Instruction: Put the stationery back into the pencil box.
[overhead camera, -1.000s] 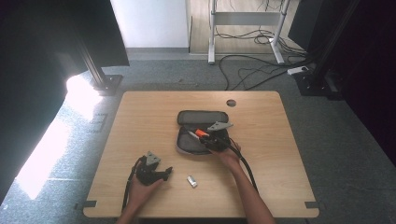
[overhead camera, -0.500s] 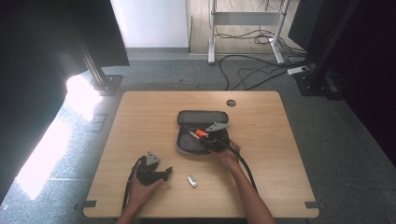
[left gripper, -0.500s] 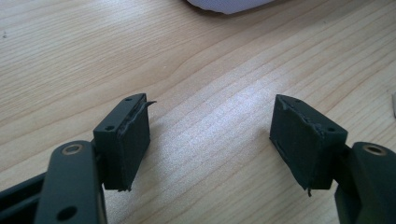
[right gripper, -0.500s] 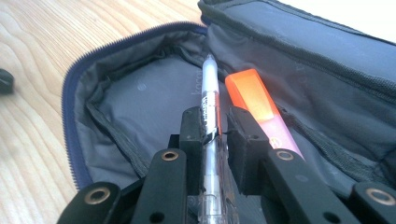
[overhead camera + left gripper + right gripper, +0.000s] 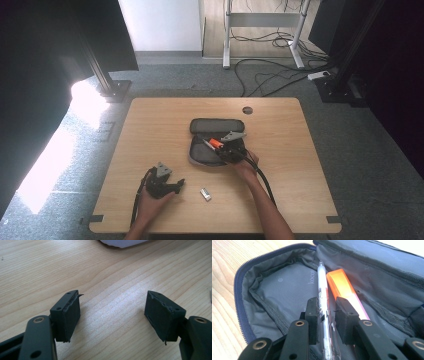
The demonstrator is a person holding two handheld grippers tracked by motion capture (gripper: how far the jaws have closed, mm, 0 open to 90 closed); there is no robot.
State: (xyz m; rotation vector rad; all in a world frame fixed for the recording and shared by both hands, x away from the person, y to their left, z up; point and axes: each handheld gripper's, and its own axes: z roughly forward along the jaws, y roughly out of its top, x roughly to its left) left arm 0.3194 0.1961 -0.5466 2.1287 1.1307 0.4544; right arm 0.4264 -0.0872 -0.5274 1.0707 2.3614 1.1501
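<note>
The right tool (image 5: 326,312) reaches into the open grey pencil case (image 5: 274,292) near the middle of the surface (image 5: 150,130). Its jaws have just been opening, and the white pen (image 5: 322,287) lies between them with a slight gap at each pad. An orange highlighter (image 5: 342,287) lies just right of the pen inside the case. The left tool (image 5: 112,312) rests at the near left, jaws wide apart over bare wood, near a small white eraser (image 5: 205,194)
</note>
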